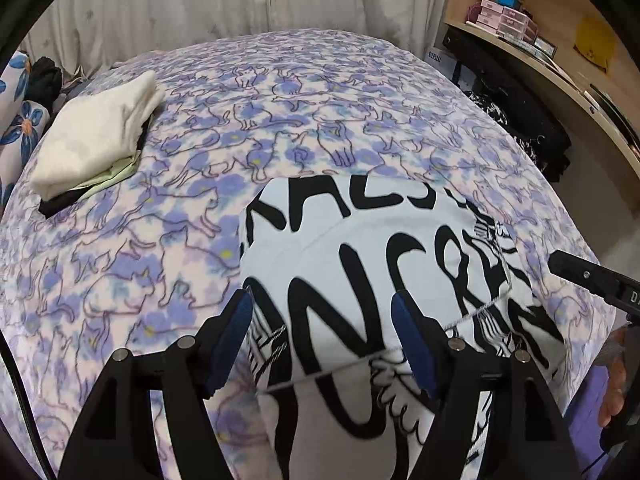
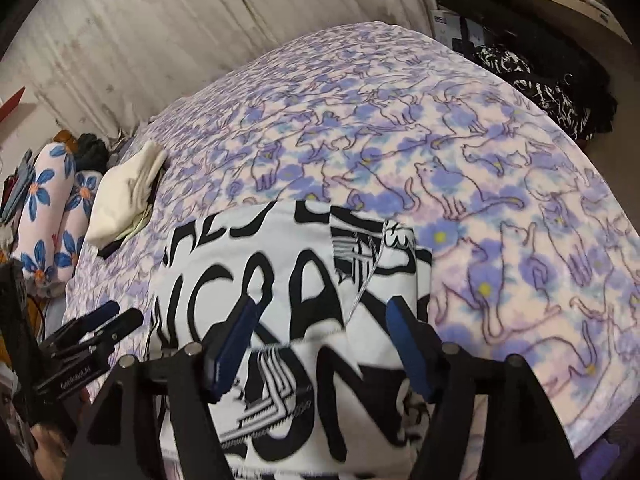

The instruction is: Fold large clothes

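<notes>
White cotton printed with heavy black lettering is lying folded on the near part of the bed: this garment (image 1: 384, 264) is showing fragments of big characters, and from the left wrist view the run "NCR" is readable across its upper layer, while the right wrist view is giving "CRA" in the same place; the row of letters along the far fold is cut off and cannot be read. Striped black-and-white graphics are sitting beside the letters, and a stitched hem is crossing the cloth near the claw tips. Underneath, a fleece bed cover (image 1: 320, 120) patterned with outlined cats and purple-blue flowers is spreading across the whole mattress. The left claw (image 1: 324, 336) is hanging over the garment's near left part with its blue-padded jaws standing apart and nothing pinched between them. The right claw (image 2: 326, 332) is hovering over the garment's near right part, likewise spread wide and holding nothing. A stack of folded clothes (image 1: 100, 136), cream on top with pale green and black beneath, is resting near the bed's far left edge. Pillows with blue flowers (image 2: 56, 212) are lying beyond it. Pink boxes (image 1: 506, 20) are standing on a wooden shelf (image 1: 568, 80) at the right, their labels too small to read.
</notes>
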Motion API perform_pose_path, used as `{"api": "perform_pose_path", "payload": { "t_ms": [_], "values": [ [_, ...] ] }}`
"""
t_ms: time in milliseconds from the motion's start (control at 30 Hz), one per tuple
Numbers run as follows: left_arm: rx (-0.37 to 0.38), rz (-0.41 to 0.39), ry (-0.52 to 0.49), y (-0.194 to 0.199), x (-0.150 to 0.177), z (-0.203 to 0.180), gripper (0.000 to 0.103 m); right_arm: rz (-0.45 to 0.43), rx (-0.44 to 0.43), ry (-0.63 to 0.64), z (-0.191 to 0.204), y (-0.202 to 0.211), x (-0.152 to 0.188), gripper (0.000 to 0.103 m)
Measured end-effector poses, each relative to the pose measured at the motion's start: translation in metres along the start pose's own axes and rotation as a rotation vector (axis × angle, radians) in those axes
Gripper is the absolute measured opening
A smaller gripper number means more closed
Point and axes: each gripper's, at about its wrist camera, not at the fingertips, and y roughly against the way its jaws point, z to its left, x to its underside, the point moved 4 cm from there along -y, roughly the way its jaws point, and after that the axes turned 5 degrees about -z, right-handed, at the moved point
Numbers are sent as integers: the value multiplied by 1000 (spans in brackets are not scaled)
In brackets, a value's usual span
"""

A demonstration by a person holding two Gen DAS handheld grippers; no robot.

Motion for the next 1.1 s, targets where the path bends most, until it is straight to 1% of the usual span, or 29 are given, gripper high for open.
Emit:
{"api": "perform_pose_path", "payload": {
  "t_ms": [67, 167, 233, 300, 367, 433, 467, 533, 600, 700, 733, 800, 967, 1033, 1100],
  "values": [
    [-3, 5, -4, 4, 4, 1, 71, 14, 2, 9, 0, 3, 6, 70],
    [16, 19, 2, 10, 11, 2, 71, 28, -4, 9, -1, 9, 13, 80],
    [31, 32, 15, 13, 15, 4, 71, 14, -6, 23, 0, 14, 15, 83],
    [44, 37, 30, 15, 18, 6, 71, -1, -10, 38, 0, 19, 17, 88],
    [54, 49, 48, 14, 20, 9, 71, -10, -18, 50, -1, 22, 17, 99],
    [74, 75, 69, 11, 23, 13, 72, -26, -30, 67, -2, 23, 17, 102],
    [79, 87, 81, 9, 25, 14, 73, -34, -35, 77, -3, 24, 17, 103],
    [114, 126, 121, 1, 30, 19, 82, -38, -34, 97, -5, 22, 17, 103],
    [152, 164, 155, -7, 35, 23, 87, 1, -20, 101, -11, 14, 20, 103],
    [198, 206, 191, -17, 42, 25, 87, 67, -18, 72, -25, -1, 25, 103],
    [203, 212, 194, -20, 44, 26, 87, 82, -22, 62, -29, -4, 26, 103],
    [211, 223, 195, -26, 48, 25, 87, 111, -41, 34, -39, -13, 28, 103],
    [215, 237, 189, -43, 54, 27, 91, 183, -141, -67, -61, -39, 32, 103],
    [235, 240, 194, -50, 55, 28, 98, 215, -170, -110, -70, -51, 33, 103],
    [243, 248, 197, -57, 56, 31, 100, 260, -203, -165, -79, -67, 36, 103]
  ]
}}
